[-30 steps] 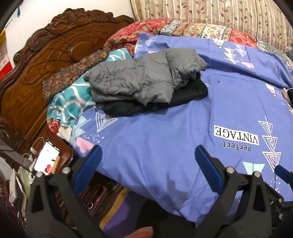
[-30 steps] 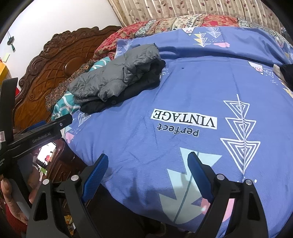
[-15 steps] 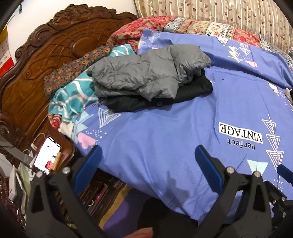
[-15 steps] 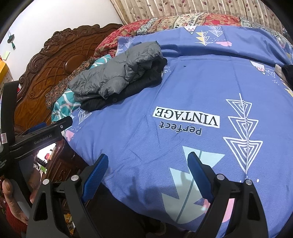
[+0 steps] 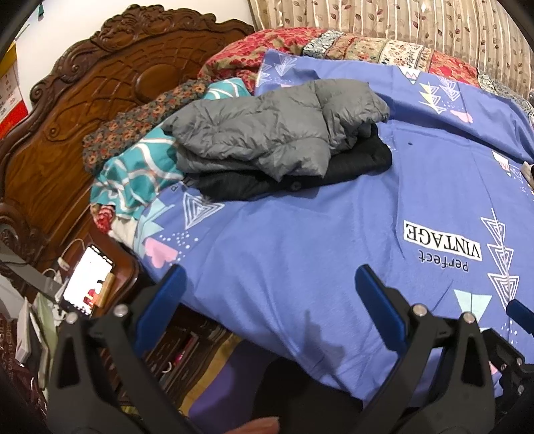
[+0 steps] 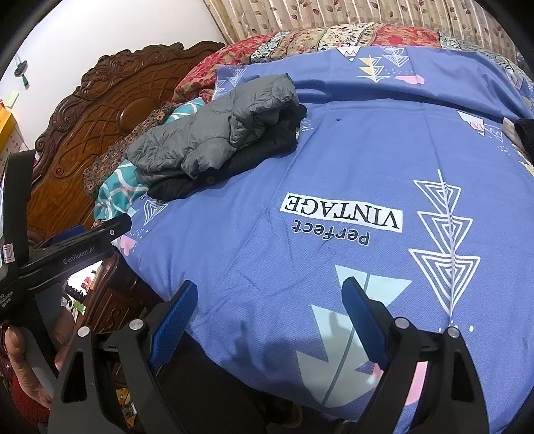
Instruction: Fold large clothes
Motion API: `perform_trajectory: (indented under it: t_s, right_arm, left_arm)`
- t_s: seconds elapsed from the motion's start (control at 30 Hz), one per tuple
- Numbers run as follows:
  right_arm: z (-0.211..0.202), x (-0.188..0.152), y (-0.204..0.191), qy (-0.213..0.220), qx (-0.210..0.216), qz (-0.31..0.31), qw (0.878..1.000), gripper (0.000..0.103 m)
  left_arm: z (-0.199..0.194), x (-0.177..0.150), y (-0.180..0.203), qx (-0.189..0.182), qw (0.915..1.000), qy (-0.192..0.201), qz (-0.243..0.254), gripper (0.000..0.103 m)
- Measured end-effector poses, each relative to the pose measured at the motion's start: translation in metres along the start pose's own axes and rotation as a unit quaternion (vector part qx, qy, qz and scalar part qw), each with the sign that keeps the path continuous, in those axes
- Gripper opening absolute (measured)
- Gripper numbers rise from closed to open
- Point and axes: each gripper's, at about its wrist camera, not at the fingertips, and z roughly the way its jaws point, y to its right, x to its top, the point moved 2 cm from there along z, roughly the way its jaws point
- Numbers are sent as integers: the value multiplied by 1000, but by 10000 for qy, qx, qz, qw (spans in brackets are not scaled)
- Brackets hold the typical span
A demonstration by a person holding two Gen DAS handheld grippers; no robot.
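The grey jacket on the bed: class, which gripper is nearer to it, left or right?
Left. The left gripper hangs open at the bed's edge, below the grey jacket. The right gripper, also open, sits further along that edge.

Bedroom with a carved dark-brown wooden headboard (image 5: 100,110) and a bed under a blue printed cotton bedsheet (image 5: 300,240).
Behind it hang beige leaf-patterned pleated curtains (image 5: 400,23); a plain white wall (image 6: 116,30) meets the headboard, and a low wooden nightstand (image 5: 123,263) stands beside the bed.

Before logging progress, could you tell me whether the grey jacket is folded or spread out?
Folded: the grey jacket lies bundled compactly atop the black garment.
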Motion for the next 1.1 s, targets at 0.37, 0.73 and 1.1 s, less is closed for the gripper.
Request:
perform_trajectory:
  t_s: [0.37, 0.73, 1.1]
  right_arm:
    - [0, 0, -1, 2, -4, 4, 10000, 103]
    - [0, -2, -3, 12, -7, -25, 10000, 103]
    - [-1, -3, -4, 10, -4, -79, 10000, 103]
  left_arm:
    - [0, 0, -1, 0, 10000, 13, -7, 97]
    - [-8, 4, -4, 21, 9999, 128, -51, 97]
    - [-20, 3, -3, -234, 9992, 288, -128, 97]
